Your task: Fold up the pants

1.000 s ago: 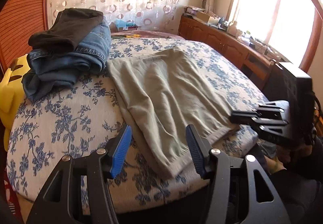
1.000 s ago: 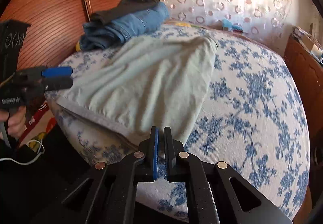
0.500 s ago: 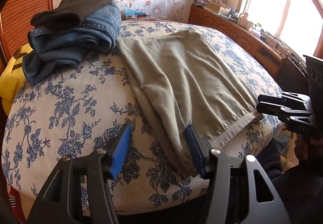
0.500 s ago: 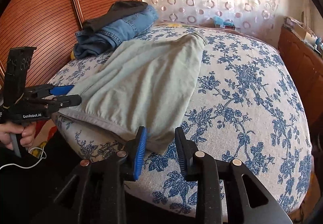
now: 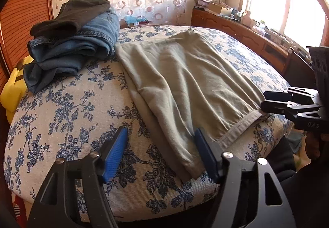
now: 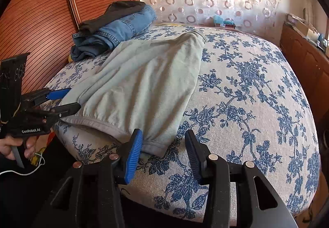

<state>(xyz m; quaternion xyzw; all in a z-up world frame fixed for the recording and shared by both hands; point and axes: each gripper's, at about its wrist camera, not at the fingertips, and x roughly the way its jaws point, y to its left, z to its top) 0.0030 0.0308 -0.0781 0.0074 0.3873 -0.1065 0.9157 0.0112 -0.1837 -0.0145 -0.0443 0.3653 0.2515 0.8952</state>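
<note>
Both tools' jaws have just been opening, the right tool (image 6: 162,154) from fully together a second ago. Olive pants (image 5: 185,84): flat on the bed (image 5: 67,104), waistband at the near edge. Right tool: jaws apart, one waistband corner between them, unclamped. Left tool (image 5: 159,152): jaws apart, other corner between them, unclamped. Stacked jeans (image 5: 74,51): at 10 o'clock of the pants, touching them.

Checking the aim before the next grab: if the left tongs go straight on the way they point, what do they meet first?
Most likely the near corner of the grey-green pants, lying between the open left tongs, or the flowered bedspread beside it; depth is unclear.
</note>
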